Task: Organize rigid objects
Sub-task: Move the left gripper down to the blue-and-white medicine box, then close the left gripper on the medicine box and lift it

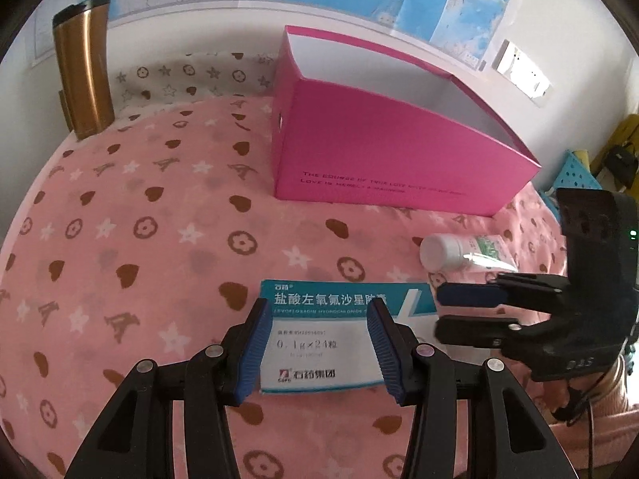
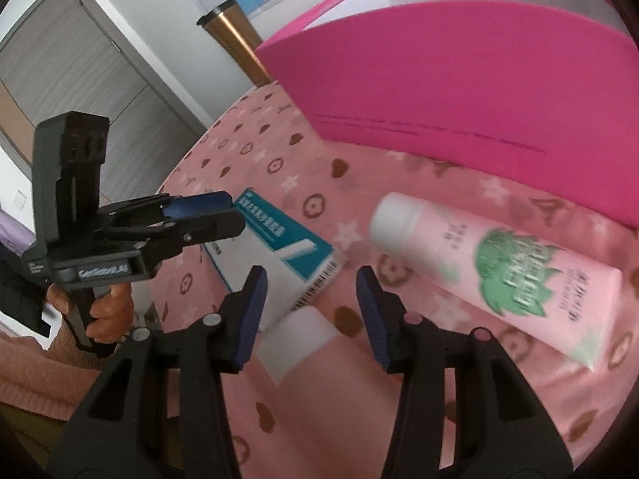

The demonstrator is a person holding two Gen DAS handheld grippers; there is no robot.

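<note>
While the open pink box (image 1: 383, 147) stands in the upper centre of the left wrist frame with only its white inner walls showing, I count 2 loose items lying on the pink patterned cloth (image 1: 131, 239) outside it, so by my reading the sorting has hardly begun. I cannot see down to the box floor, so whether anything already lies inside is beyond me.

My left gripper (image 1: 317, 345) sits at lower centre of its frame, jaws apart to either side of the teal-and-white medicine carton (image 1: 319, 339); the blue pads flank the carton but I cannot tell whether they press on it. The carton lies flat on the cloth, in front of the box and well short of it.

My right gripper (image 2: 309, 315) shows at lower centre of its own frame, jaws apart with nothing between them but cloth and a blurred white patch I cannot identify. Just right of it lies the pink tube (image 2: 491, 275) with its white cap, on its side near the foot of the box. That view is smeared, so fine detail is lost.

A bronze tumbler (image 1: 82, 68) stands upright at upper left of the left frame, apart from everything else.

As I judge it, both the carton and the tube are left to go into the box.
</note>
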